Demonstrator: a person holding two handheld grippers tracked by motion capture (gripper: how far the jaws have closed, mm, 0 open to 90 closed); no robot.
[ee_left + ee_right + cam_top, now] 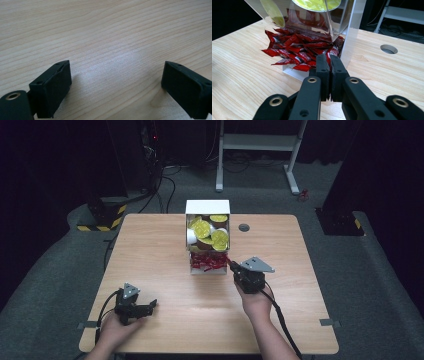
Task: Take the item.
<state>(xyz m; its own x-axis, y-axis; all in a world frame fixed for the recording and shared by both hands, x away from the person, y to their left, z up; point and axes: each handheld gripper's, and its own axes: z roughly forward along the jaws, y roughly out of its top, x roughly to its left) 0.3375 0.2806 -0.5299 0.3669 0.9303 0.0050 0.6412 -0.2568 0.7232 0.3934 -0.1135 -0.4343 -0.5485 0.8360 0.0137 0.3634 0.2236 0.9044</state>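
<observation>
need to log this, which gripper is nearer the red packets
Right. The right gripper has its shut jaws at the red packets; the left gripper rests far off on the table's near left side.

No readable text anywhere. Yellow lids (pixel 205 228) in the clear dispenser (pixel 342 22) carry dark print, too small and blurred to make out. Red sachets (pixel 297 50) in the tray below show white marks, not legible. Yellow-and-black hazard stripes (pixel 102 227) on a base on the floor, a warning pattern only, no words.
</observation>
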